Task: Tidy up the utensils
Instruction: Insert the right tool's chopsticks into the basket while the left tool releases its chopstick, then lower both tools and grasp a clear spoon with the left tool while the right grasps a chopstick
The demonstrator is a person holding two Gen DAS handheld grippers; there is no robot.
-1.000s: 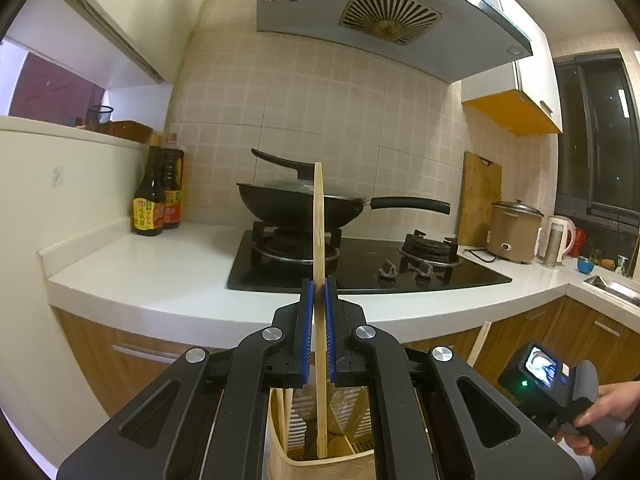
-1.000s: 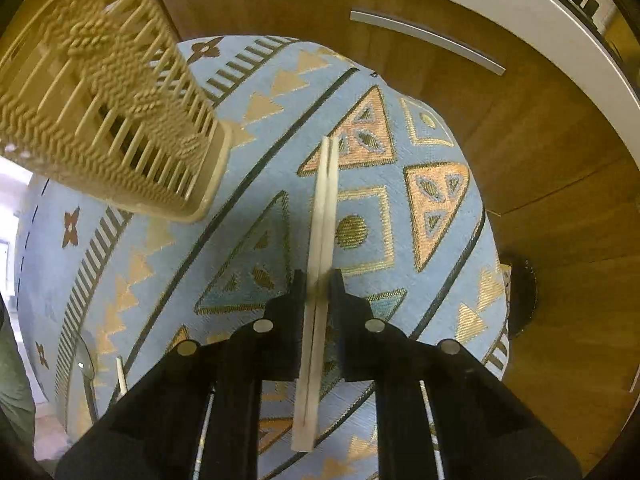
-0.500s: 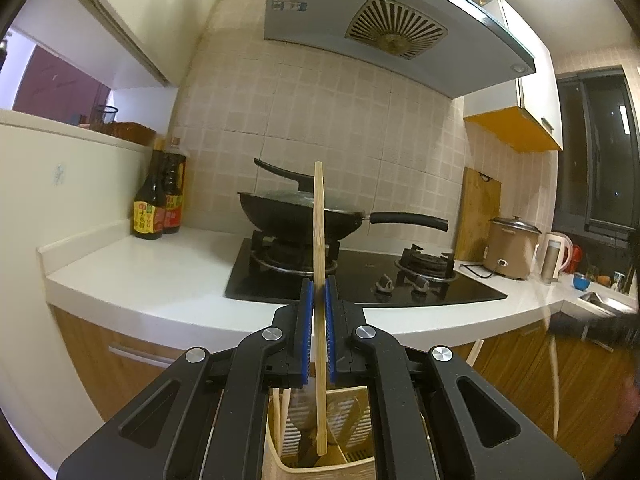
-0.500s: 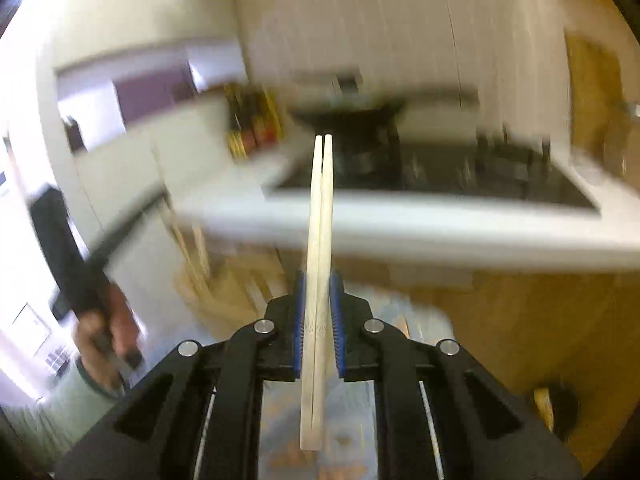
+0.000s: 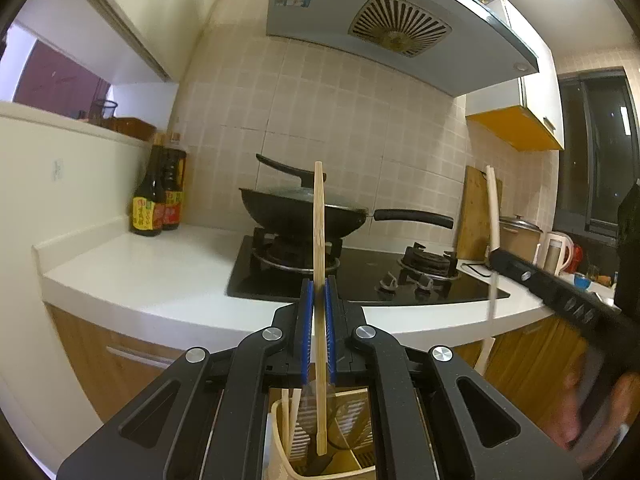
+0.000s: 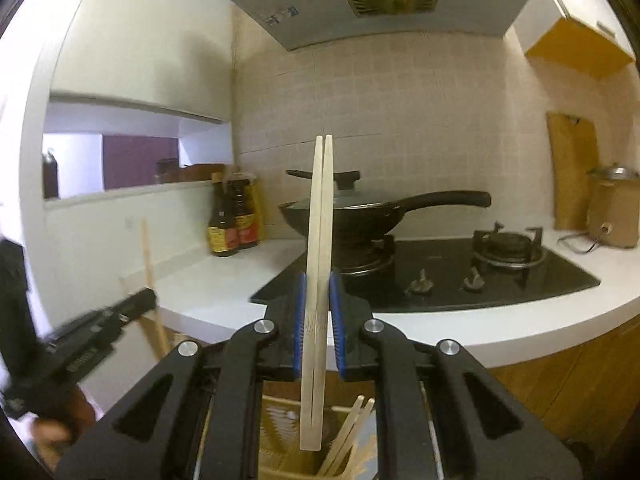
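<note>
Left gripper [image 5: 318,312] clamped one upright bamboo chopstick [image 5: 319,240] above the holder [image 5: 280,440]; right gripper [image 6: 318,312] clamped a pale pair [image 6: 320,220]. Several chopsticks already stood inside; these remained undropped.

Below left gripper [image 5: 318,308]: holder [image 5: 280,446], compartments partly filled by sticks.
Right side: right gripper [image 5: 496,258] close by, crowding that flank.
Ahead: worktop [image 5: 152,268] edge, wok [image 5: 296,212] on stove behind.
Left: bottles [image 5: 154,200], well apart.
</note>
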